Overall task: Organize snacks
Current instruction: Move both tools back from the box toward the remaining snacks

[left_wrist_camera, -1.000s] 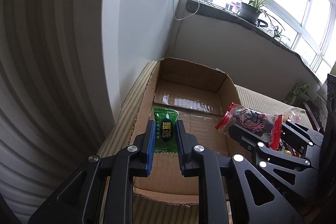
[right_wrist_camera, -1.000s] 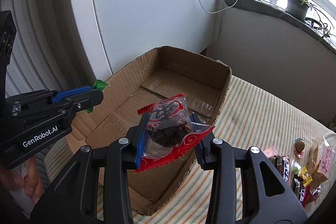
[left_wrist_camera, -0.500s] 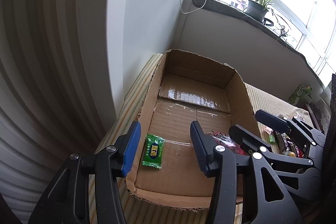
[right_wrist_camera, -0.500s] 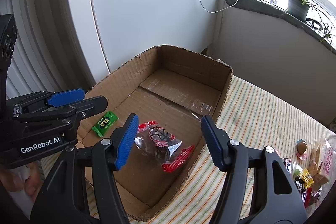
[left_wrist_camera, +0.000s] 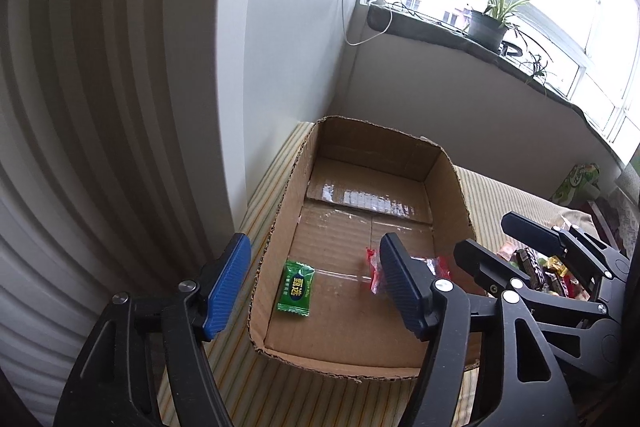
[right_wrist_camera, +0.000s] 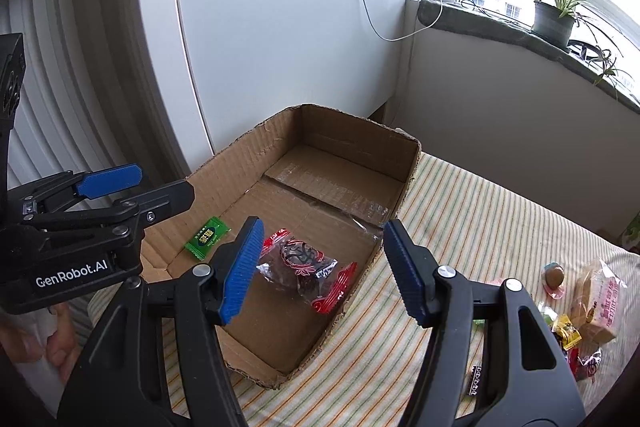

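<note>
Both grippers, left (left_wrist_camera: 312, 287) and right (right_wrist_camera: 322, 267), jaws apart, nothing clamped, left's just opened further; green candy (left_wrist_camera: 296, 289) + red pack (right_wrist_camera: 306, 265) flat on cardboard box (left_wrist_camera: 448, 183) floor, far half bare.

Surface: striped cloth (right_wrist_camera: 472, 211) covering the support.
Cardboard box (right_wrist_camera: 404, 183): open-topped, standing at the cloth's far-left corner.
Loose snacks (right_wrist_camera: 592, 303): wrapped pieces clustered on the cloth, right of the box.

Box (right_wrist_camera: 240, 163) top open; far half bare.
</note>
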The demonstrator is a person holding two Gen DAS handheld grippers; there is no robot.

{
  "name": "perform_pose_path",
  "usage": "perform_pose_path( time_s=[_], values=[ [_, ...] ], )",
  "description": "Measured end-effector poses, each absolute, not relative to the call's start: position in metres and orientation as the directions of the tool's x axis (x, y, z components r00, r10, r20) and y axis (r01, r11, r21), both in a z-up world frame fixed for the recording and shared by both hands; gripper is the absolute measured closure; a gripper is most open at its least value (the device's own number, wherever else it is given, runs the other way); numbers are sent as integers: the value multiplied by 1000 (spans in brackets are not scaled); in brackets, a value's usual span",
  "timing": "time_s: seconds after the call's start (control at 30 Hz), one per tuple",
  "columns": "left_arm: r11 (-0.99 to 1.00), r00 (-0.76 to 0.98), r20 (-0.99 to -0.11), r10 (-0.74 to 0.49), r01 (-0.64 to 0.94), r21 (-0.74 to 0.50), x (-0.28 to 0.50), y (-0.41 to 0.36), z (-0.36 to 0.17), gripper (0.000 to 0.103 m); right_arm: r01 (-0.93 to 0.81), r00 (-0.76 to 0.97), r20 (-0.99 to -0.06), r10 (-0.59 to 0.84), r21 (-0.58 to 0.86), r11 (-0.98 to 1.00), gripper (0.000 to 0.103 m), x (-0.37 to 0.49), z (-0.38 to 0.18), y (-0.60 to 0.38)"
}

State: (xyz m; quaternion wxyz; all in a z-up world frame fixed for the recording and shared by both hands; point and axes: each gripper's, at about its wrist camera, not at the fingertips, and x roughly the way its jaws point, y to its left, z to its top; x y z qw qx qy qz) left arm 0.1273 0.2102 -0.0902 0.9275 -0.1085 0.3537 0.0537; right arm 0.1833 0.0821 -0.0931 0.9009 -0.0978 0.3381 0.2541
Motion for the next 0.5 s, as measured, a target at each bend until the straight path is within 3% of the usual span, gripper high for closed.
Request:
perform_pose_path(
  time_s=[0.2,0.33,0.5],
  values=[
    [975,757,-651,61,-186,-124,120,195,-77,32,-503,666,-635,391,5,864,38,171,-81,58],
    [979,769,-633,82,-183,-95,116,176,-68,23,-472,690,-617,378,12,881,38,161,-72,28],
    [988,785,-613,89,-149,-48,113,134,-57,23,-402,732,-591,339,27,915,38,149,-61,-26]
  ],
)
